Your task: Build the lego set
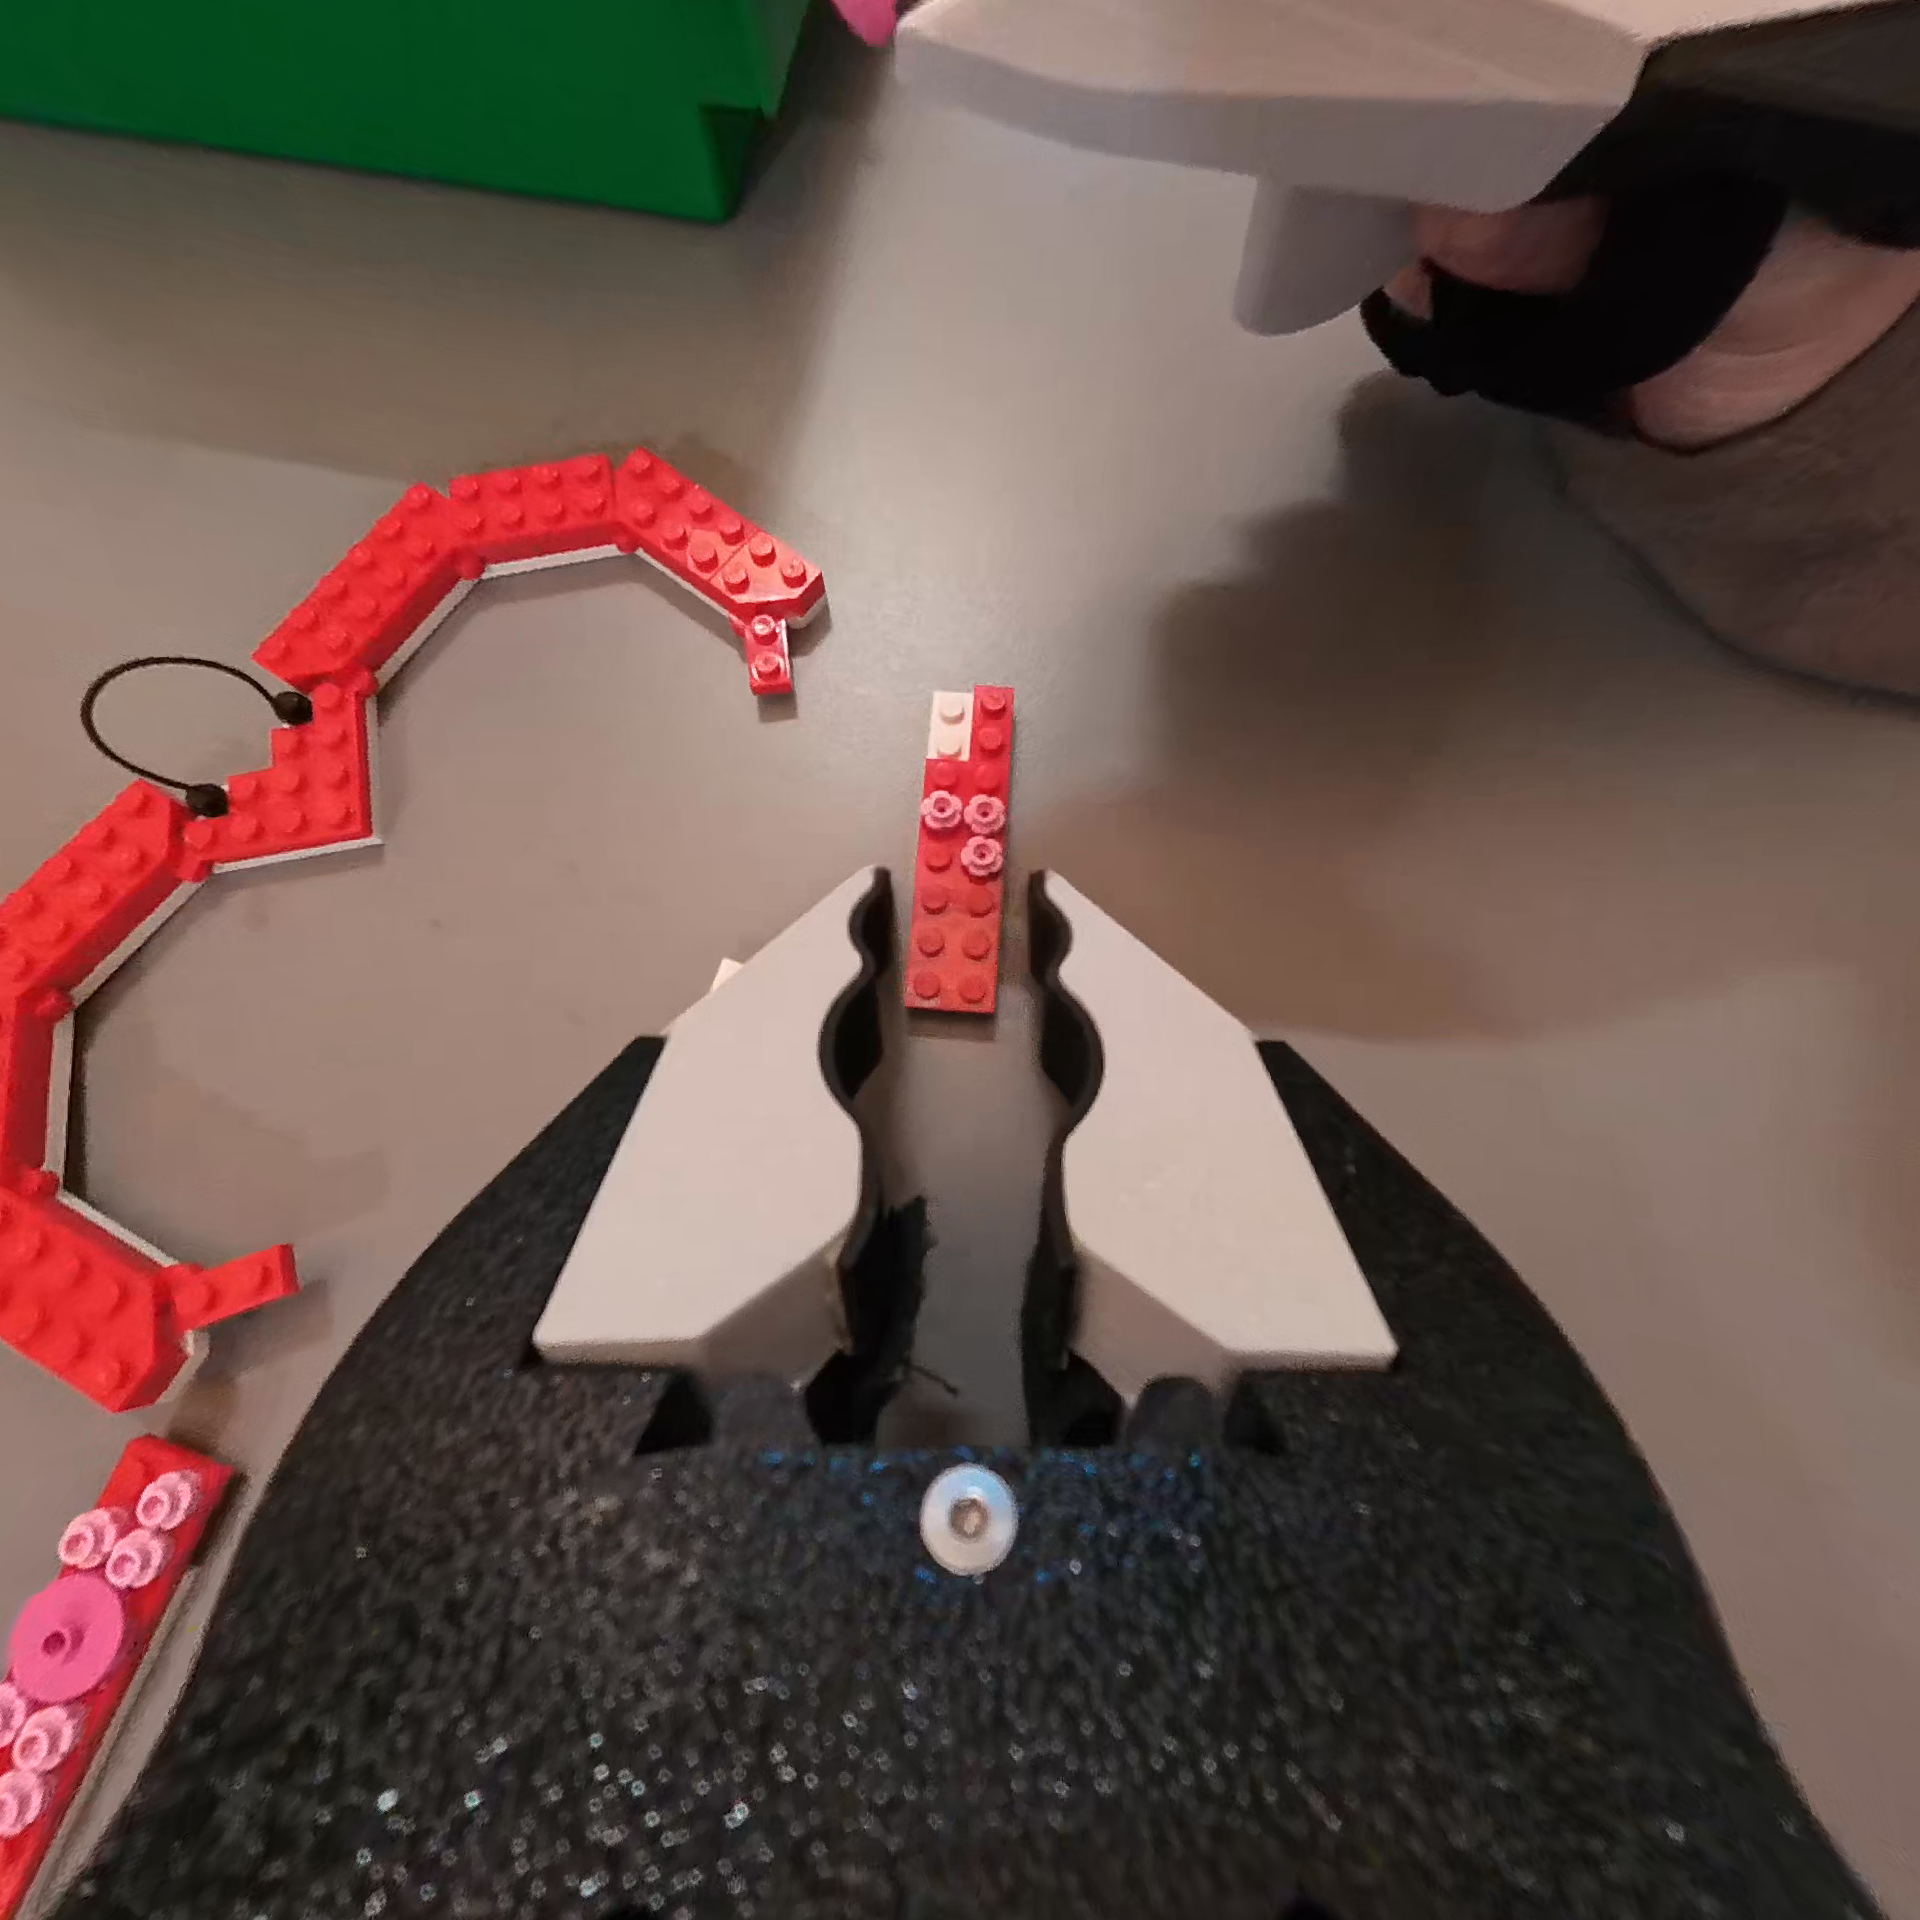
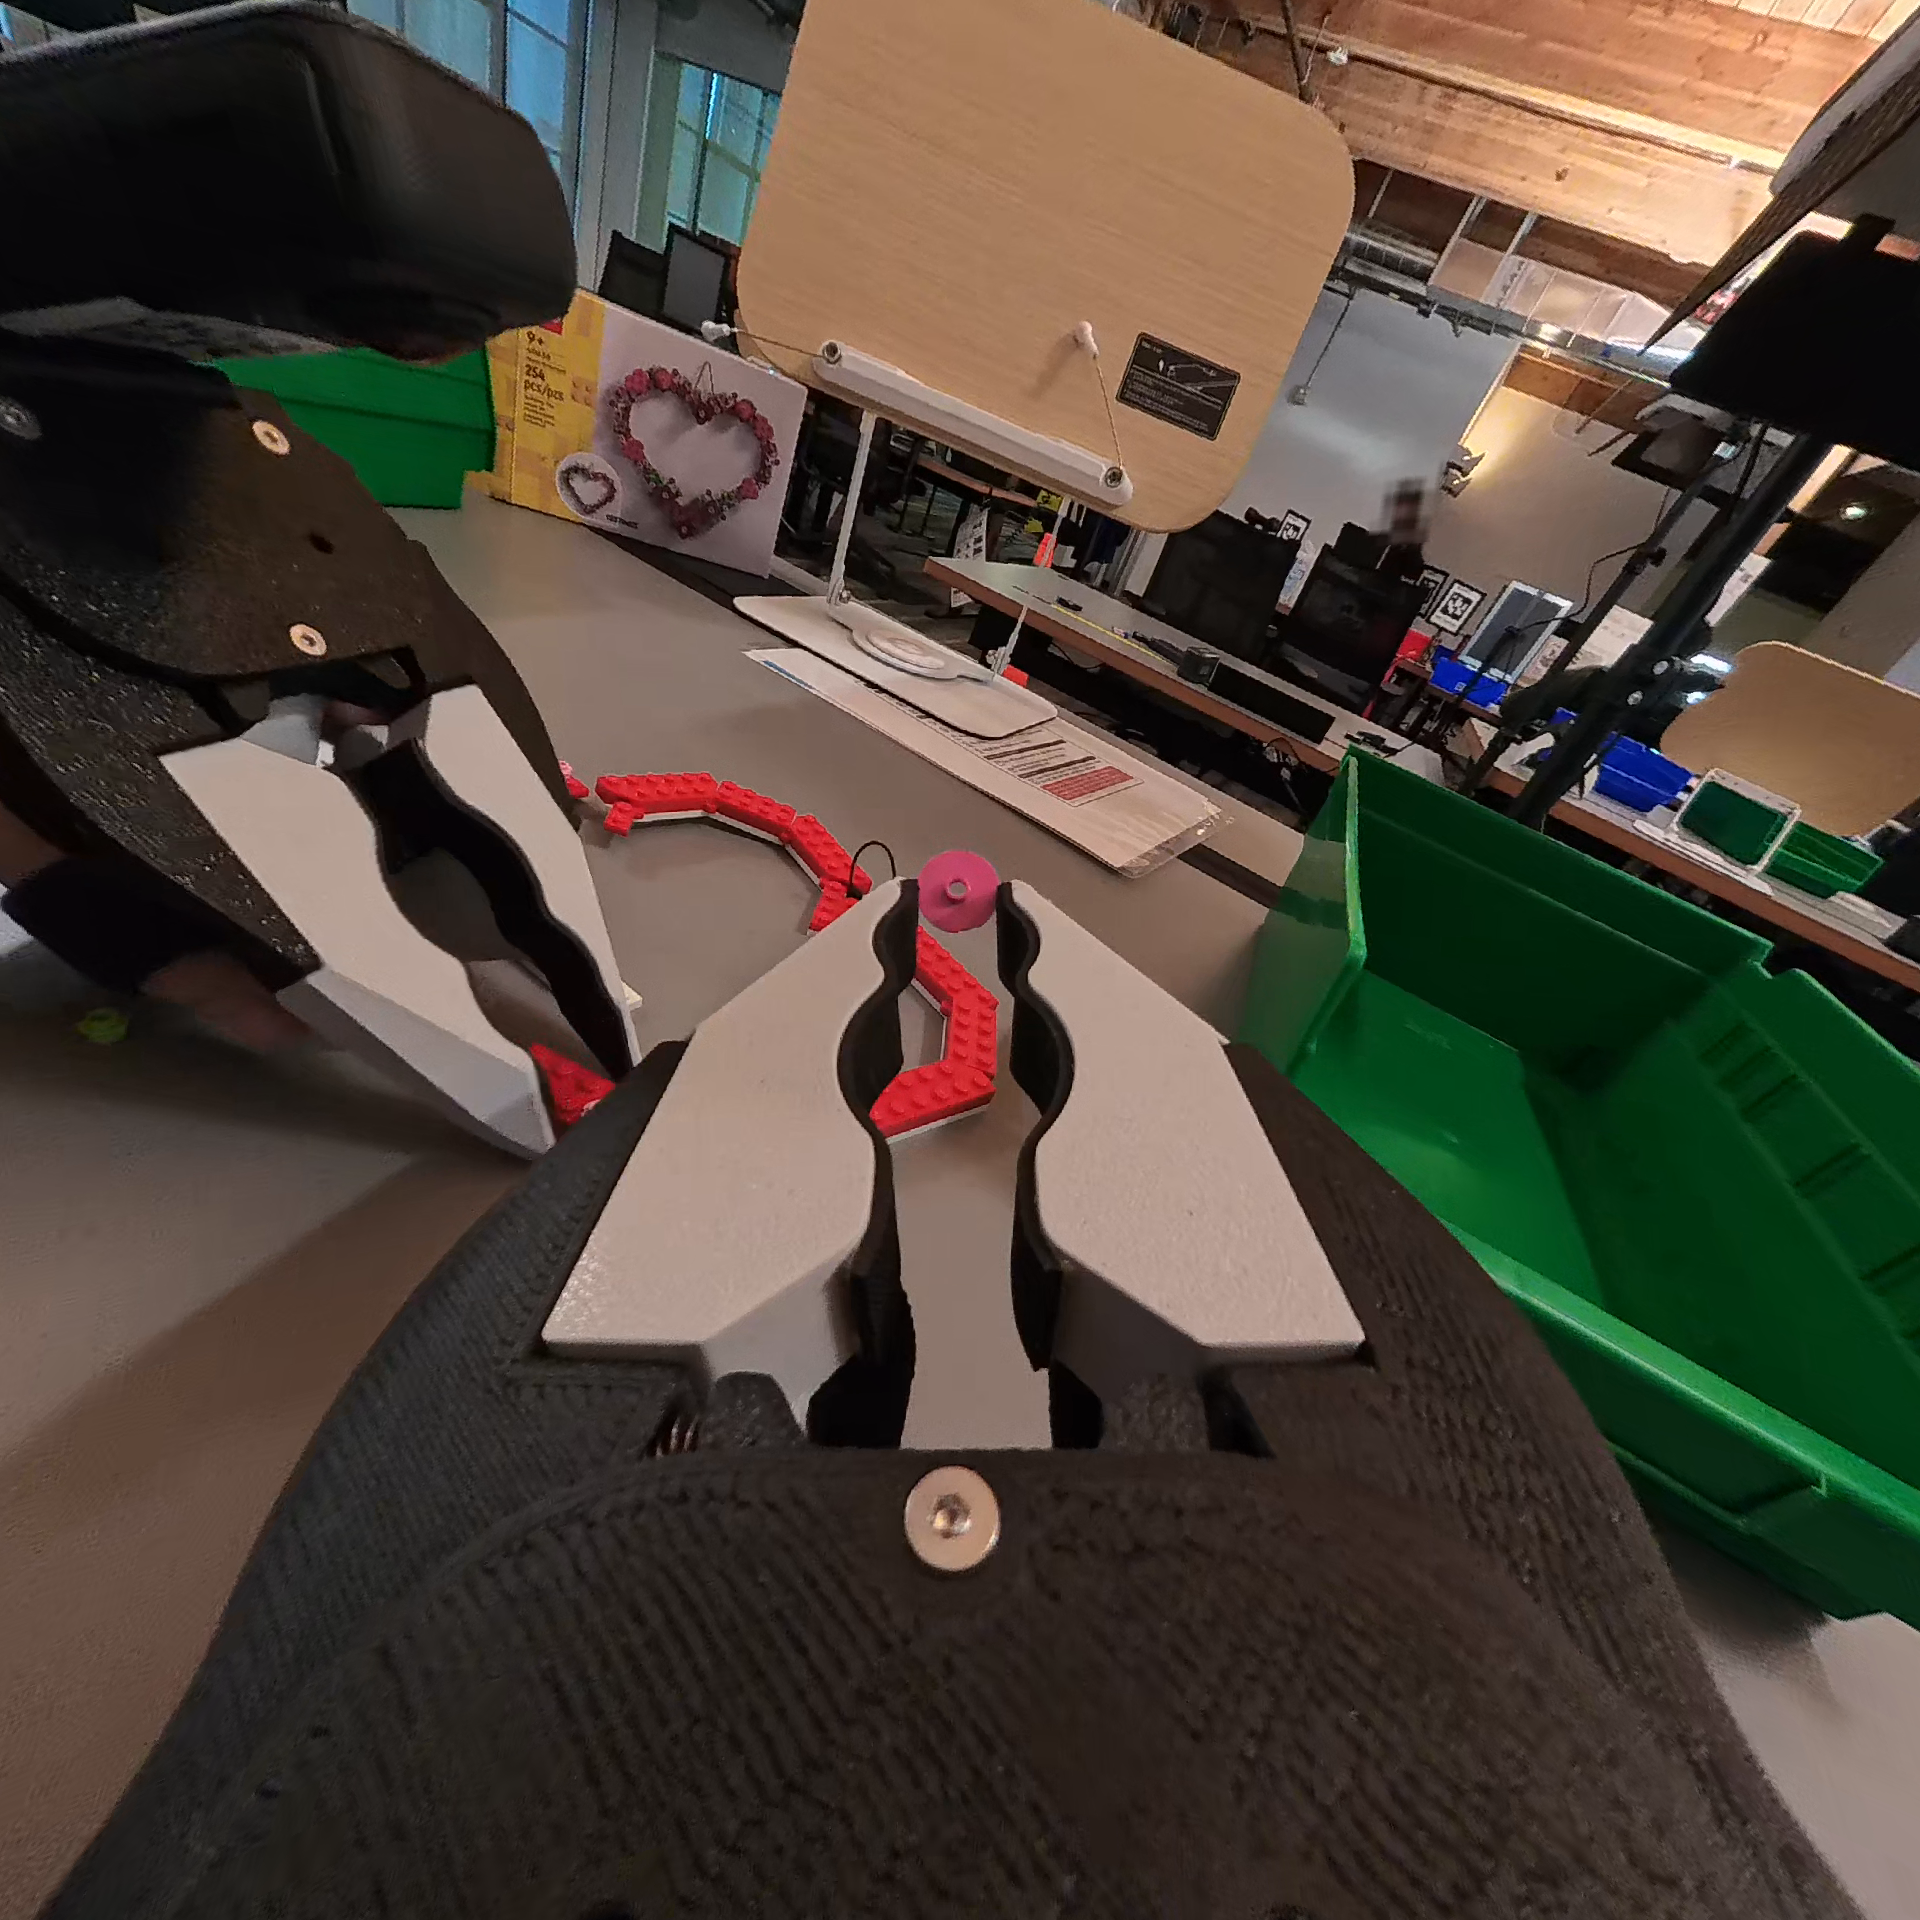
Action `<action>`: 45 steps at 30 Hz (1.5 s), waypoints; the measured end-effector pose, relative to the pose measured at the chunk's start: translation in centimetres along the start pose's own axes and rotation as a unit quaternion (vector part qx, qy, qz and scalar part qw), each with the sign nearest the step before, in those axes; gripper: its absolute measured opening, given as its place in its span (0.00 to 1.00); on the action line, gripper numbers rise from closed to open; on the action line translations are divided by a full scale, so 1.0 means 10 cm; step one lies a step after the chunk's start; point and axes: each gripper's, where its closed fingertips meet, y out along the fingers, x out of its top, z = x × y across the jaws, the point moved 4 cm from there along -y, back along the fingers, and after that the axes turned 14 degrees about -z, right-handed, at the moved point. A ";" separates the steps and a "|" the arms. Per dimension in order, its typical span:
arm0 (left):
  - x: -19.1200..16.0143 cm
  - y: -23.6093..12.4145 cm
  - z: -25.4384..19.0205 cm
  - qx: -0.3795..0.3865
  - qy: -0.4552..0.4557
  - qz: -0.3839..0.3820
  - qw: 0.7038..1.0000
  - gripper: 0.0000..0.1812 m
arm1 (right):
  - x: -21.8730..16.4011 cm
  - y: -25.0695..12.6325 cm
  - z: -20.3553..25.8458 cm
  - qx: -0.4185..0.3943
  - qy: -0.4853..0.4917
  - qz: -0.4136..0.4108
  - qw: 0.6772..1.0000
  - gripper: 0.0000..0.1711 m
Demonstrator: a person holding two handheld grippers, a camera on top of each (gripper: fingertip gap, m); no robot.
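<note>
1. Left wrist view: the left gripper (image 1: 961, 894) reaches low over the grey table (image 1: 1195, 831), its 2 fingers set narrowly apart on either side of a red plate strip (image 1: 961, 883) lying flat. A thin gap shows on each side, so the fingers (image 1: 810, 997) flank the strip without clearly pressing it.
2. The strip carries 3 small pink flower studs (image 1: 966, 826) near its middle and a white piece (image 1: 951, 722) at its far end.
3. To the left lies a curved red frame (image 1: 343, 644) of joined plates with a white underlayer, and a thin black cord loop (image 1: 156, 727) is fixed to it.
4. At the lower left edge sits another red strip (image 1: 94, 1621) bearing pale pink flowers and a magenta disc.
5. A green bin (image 1: 416, 94) stands at the top left; a gloved hand (image 1: 1558, 291) with the other gripper shows at the top right.
6. Right wrist view: the right gripper (image 2: 958, 896) is raised above the table, its fingertips pinching a magenta round piece (image 2: 956, 891).
7. Beyond it lies the red frame (image 2: 810, 842). The left gripper (image 2: 582, 1081) is at the left, tips down at a red piece.
8. A green bin (image 2: 1558, 1091) stands to the right, the set's box (image 2: 644, 436) at the back.
</note>
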 end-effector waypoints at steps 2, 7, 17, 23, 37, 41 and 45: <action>0.01 -0.04 0.00 0.000 -0.001 0.003 1.000 0.15 | 0.00 0.00 0.00 -0.001 0.000 -0.001 1.000 0.08; 0.21 -0.50 0.09 0.042 0.000 -0.086 0.995 0.16 | 0.01 -0.01 -0.01 -0.003 0.003 -0.004 1.000 0.08; 0.04 -1.96 0.72 0.295 0.102 -0.260 0.914 0.19 | 0.01 0.01 0.01 0.001 -0.002 -0.001 1.000 0.08; -0.18 -2.23 0.90 0.350 0.145 -0.307 0.873 0.18 | -0.02 0.02 0.02 0.001 -0.010 0.007 1.000 0.08; -0.31 -2.41 1.01 0.365 0.095 -0.375 0.847 0.16 | -0.06 0.04 0.02 0.005 -0.011 0.018 1.000 0.08; -0.31 -2.35 0.99 0.359 0.105 -0.366 0.852 0.16 | -0.07 0.04 0.02 0.006 -0.009 0.020 1.000 0.08; -0.31 -2.31 0.98 0.351 0.107 -0.360 0.858 0.16 | -0.07 0.05 0.02 0.006 -0.009 0.020 1.000 0.08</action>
